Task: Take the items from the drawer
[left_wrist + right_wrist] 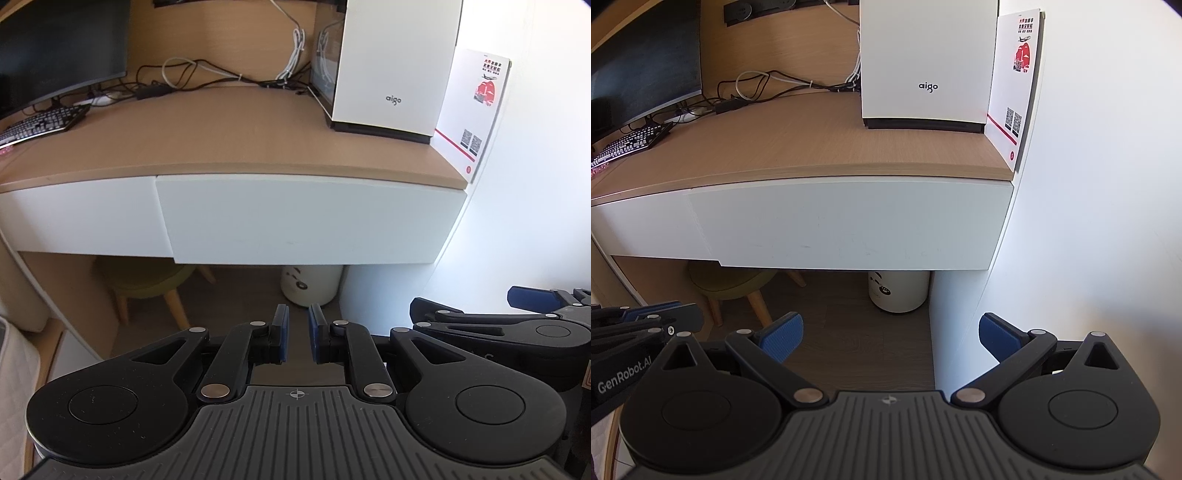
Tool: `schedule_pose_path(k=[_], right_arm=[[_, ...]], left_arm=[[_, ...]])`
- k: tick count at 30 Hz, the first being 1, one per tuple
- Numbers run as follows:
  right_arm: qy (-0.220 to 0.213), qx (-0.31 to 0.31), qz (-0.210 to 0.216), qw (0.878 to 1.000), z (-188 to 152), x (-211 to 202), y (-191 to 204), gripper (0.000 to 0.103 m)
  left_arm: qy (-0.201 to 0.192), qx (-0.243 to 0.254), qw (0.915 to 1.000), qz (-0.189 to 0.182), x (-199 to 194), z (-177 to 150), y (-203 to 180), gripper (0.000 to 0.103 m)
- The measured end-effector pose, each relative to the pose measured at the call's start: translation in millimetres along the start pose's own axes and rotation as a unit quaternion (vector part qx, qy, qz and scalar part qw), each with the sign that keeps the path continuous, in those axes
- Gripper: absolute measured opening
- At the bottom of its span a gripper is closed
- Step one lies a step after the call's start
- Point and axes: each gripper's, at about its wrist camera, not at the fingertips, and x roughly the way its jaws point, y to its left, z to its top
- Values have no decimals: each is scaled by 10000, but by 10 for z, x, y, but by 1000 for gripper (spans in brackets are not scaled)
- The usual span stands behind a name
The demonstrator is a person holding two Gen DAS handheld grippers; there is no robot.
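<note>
- Two tools in my hands, both short of the counter [812,147] and angled down toward its white front.
- Left tool [298,334]: blue pads nearly together, a thin gap between them, nothing pinched.
- Right tool [891,338]: pads spread wide, nothing between them; its dark body also shows at the right edge of the left view.
- Drawer [849,225]: shut, sitting directly under the wooden top at the wall end, ahead of and above both tools. Its long axis runs left to right across my view. No handle that I can make out; the bottom edge hangs clear over open space.
- Items inside: hidden, since the front is closed.
- Key relation: I judge the right tool, already spread, better placed, as the drawer front lies squarely ahead of it; from the left tool it sits a little to the right.
- Under the counter: a green stool [733,284] and a white bin [899,291], well below the drawer.
</note>
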Motion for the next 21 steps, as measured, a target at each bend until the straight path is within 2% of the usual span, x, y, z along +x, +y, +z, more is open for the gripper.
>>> schedule_pose_path(k=[21], right_arm=[[8,10,-9,10000,0,14,-22,102]], left_arm=[[5,-18,10000,23,13,-8,-32,14]])
